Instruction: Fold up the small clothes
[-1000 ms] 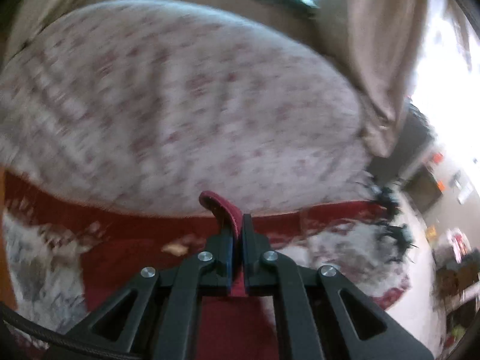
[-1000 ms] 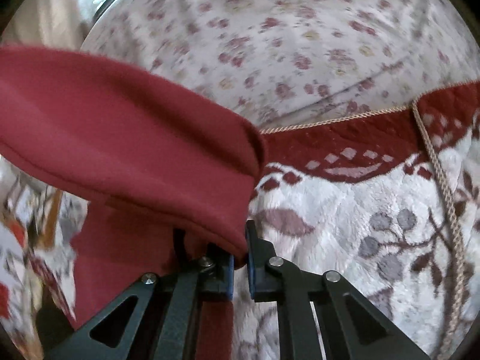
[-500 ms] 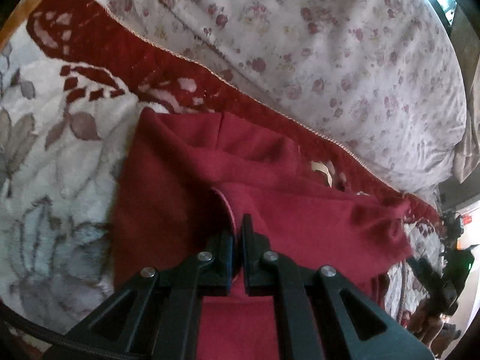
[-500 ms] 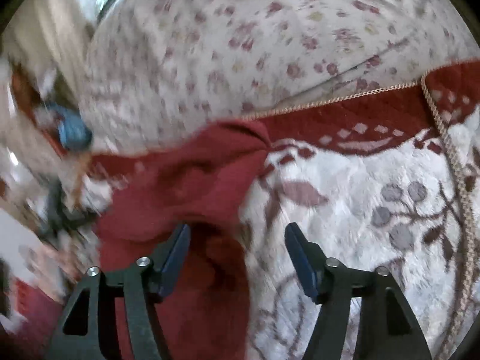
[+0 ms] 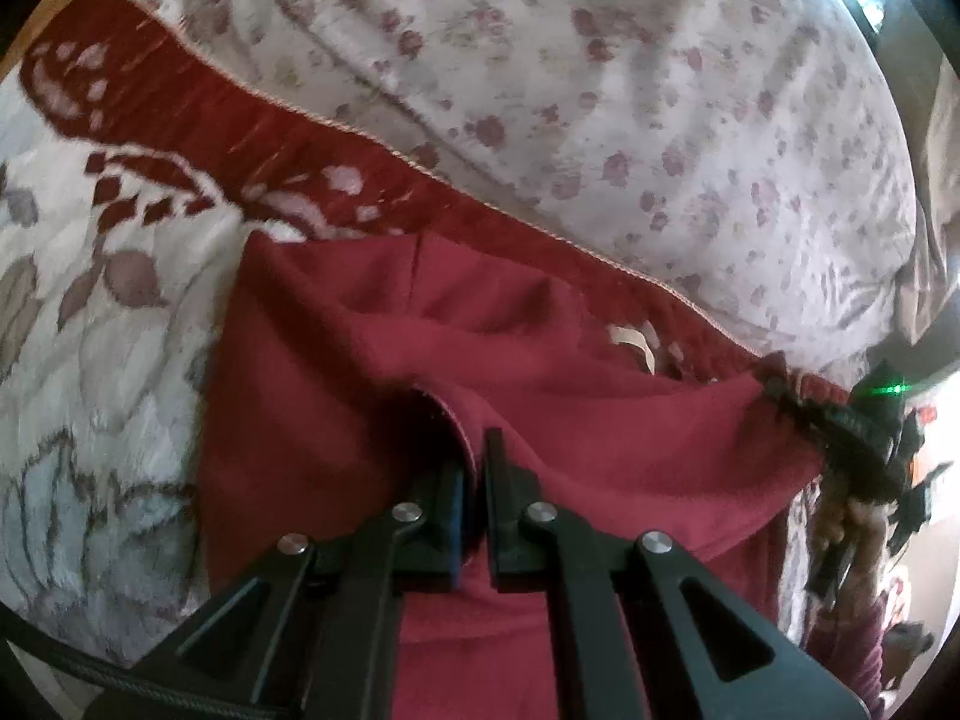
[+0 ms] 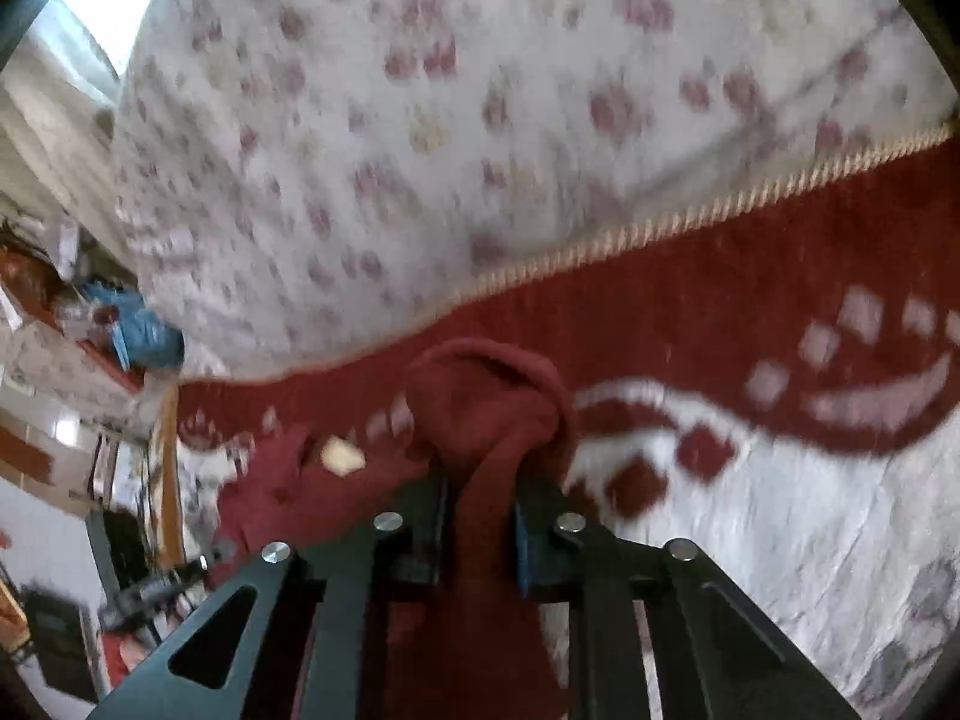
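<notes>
A small dark red fleece garment (image 5: 372, 360) lies partly folded on a white and red patterned blanket (image 5: 108, 312). My left gripper (image 5: 474, 450) is shut on an edge of the garment near its middle. In the left wrist view the right gripper (image 5: 840, 420) holds the garment's far right corner. In the right wrist view my right gripper (image 6: 480, 480) is closed on a bunched fold of the red garment (image 6: 498, 396), which fills the gap between the jaws. A pale label (image 6: 342, 456) shows on the cloth to the left.
A floral white duvet (image 5: 600, 90) is piled behind the blanket, past a corded hem (image 6: 660, 228). Room clutter with a blue item (image 6: 144, 330) sits at the left of the right wrist view.
The right gripper, open half a second ago, has closed on a bunch of the garment. The left gripper keeps its hold; the garment came down onto the blanket a second ago.
</notes>
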`<state>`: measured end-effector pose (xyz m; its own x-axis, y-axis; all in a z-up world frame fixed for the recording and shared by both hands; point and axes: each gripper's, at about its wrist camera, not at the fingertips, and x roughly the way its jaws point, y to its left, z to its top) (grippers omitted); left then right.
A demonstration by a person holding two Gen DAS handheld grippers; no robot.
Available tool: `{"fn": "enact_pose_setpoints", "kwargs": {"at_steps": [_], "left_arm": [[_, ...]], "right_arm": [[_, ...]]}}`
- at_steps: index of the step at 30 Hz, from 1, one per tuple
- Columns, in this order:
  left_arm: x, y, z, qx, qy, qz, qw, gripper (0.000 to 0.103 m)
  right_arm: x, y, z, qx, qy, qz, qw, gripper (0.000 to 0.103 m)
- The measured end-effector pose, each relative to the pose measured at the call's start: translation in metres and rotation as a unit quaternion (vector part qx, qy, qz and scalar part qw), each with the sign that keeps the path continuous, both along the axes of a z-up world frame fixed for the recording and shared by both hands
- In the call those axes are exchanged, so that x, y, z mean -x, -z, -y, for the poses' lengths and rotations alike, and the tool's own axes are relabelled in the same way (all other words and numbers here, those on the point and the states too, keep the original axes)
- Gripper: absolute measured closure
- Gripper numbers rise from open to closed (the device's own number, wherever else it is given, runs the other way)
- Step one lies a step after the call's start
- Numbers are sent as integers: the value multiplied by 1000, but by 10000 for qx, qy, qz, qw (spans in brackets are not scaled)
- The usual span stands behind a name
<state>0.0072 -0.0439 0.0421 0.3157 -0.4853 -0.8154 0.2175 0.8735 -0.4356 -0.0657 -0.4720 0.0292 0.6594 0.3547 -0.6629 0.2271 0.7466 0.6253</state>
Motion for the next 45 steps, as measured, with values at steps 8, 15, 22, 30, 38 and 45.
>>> {"fn": "enact_pose_setpoints", "kwargs": {"at_steps": [8,15,22,30,38,45], "left_arm": [[1,6,0,-95,43,-96,9999,95],[6,4,-1,27,26,12,10000,68],[41,-23,-10,-32,-194,534,9984,35],[106,-33,-39,-158,-423,494,9978,35],[145,-28,-55,-390,-505,591,9962,33],[172,-20,-59,-590,-532,552,9953,32]], "right_arm": [[33,-1,-5,501,322,-225,9980,86],[69,-31,-4,955,274,-133,9950,42],[113,-33,-43,1268,-344,-222,9911,34],[101,-16,-63,2057,-421,-199,9775,91],[135,-21,-30,1630,-45,-294,9862,102],[205,-40,-73,1947,-867,-289,9766,29]]}}
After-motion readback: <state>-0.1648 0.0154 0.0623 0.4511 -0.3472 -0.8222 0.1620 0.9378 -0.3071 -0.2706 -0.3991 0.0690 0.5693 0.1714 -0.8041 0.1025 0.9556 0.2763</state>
